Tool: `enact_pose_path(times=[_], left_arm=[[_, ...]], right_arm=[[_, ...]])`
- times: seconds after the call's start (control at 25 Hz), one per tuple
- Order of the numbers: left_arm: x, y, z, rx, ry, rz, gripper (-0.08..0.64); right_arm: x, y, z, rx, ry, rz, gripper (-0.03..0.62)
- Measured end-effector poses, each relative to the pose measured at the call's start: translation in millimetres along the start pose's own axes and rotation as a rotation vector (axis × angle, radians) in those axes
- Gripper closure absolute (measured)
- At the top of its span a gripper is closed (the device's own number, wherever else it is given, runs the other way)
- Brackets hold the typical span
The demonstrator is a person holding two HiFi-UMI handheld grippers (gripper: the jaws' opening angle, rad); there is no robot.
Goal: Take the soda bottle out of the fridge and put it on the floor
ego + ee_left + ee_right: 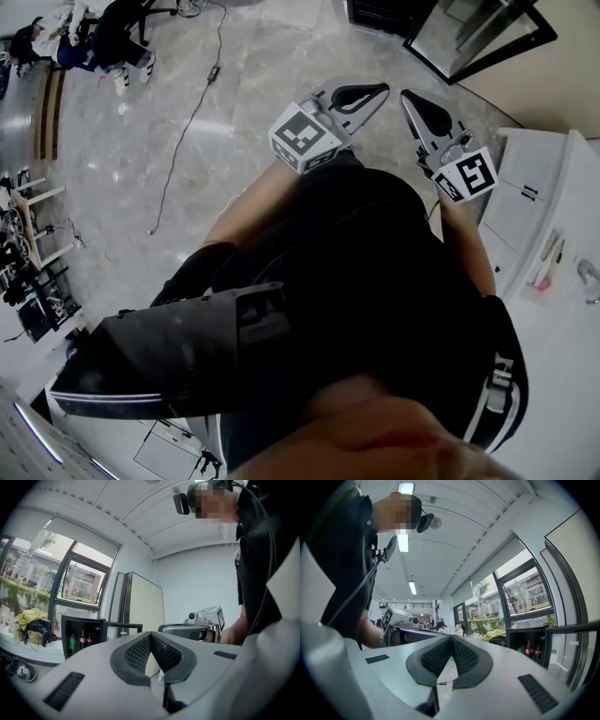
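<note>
Grey marble floor [187, 122], open black fridge [83, 619] by window [77, 581], left gripper [150, 634] and right gripper [451, 637] fingers pressed together

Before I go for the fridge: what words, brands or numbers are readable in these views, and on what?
No text reads clearly in any view.
Bottles in the fridge: red labels, too small to read.
Green can beside them: print too small to read.
Left marker cube and right marker cube: black-and-white square patterns only, no letters or numbers.
</note>
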State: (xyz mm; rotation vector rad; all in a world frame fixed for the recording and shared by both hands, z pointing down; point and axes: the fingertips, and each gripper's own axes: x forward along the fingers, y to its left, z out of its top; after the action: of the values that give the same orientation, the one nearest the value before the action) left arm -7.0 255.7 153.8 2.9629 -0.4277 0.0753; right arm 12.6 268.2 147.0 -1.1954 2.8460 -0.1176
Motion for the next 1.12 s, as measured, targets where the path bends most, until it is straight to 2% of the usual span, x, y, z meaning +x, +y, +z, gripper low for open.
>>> enact_pose_path(times=[0.48,0.8,1.12], left_arm=[[1.5,115.9,7.3,-0.003,-0.003,-0.069,0.558],[1.5,160.2,9.9,-0.020,0.002,-0.083,0.560],[36.5,188.1,1.5,-0.032,0.018,-0.057,0.558]], right_arm=[[101.0,-56.1,-8.0,-0.007,0.034,-0.063,0.578],[138.3,-74.6,-11.0,0.002,0.043,-0.086,0.578],[141.6,-128.1,-24.1,0.031,0.034,-0.093,0.578]])
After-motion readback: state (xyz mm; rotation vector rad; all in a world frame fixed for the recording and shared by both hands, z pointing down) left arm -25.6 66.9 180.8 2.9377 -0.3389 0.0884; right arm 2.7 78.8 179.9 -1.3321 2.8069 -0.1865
